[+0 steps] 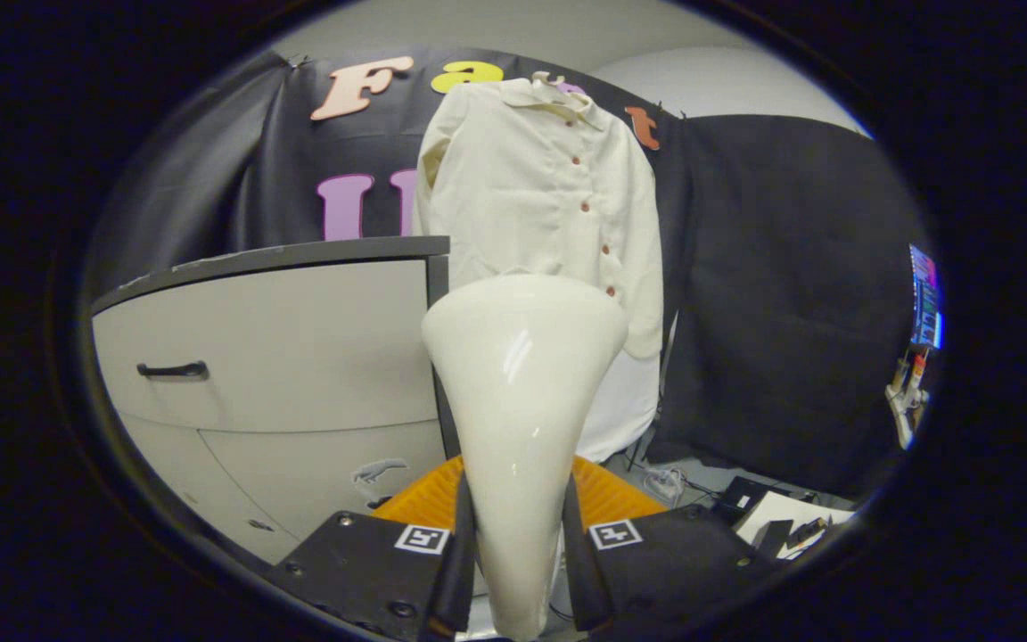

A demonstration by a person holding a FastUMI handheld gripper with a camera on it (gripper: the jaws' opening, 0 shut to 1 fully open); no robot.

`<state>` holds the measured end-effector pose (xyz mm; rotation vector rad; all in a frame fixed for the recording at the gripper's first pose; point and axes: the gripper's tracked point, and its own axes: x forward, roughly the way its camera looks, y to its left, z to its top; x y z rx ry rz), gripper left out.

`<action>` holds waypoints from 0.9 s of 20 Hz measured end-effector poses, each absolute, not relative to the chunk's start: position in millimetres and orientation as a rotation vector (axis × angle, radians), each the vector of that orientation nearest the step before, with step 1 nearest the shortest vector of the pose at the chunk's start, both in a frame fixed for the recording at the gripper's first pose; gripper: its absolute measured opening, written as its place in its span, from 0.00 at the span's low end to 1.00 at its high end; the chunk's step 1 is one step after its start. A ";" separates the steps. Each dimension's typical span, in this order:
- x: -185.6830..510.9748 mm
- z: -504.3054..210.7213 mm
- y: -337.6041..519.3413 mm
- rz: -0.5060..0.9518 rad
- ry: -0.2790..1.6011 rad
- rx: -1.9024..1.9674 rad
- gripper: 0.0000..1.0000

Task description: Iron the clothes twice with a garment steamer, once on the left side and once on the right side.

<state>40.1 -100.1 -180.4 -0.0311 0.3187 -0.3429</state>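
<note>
The gripper [518,571] is clamped on the glossy cream-white plastic garment steamer [522,392], both fingers pressing the narrow handle from either side; the flared head rises ahead of the fingers, pointed toward the garment; the shell looks smooth and slippery, stiff, probably light to moderate in weight, so the hold belongs low on the slim neck where the fingers already sit; beyond the head hangs the cream long-sleeved button-front shirt [540,196], on a hanger against the black cloth wall, apart from the steamer; the fabric looks soft and thin, likely to sway under contact; a grey cabinet with a dark handle [282,357] stands beside it; an orange ribbed surface [607,495] lies beneath the steamer.
</note>
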 end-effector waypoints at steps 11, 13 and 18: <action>-4.9 -59.2 19.4 -0.167 0.150 -0.099 0.43; -12.2 -39.1 40.0 -0.133 0.107 -0.107 0.42; -28.0 -9.2 79.2 -0.063 0.043 -0.111 0.42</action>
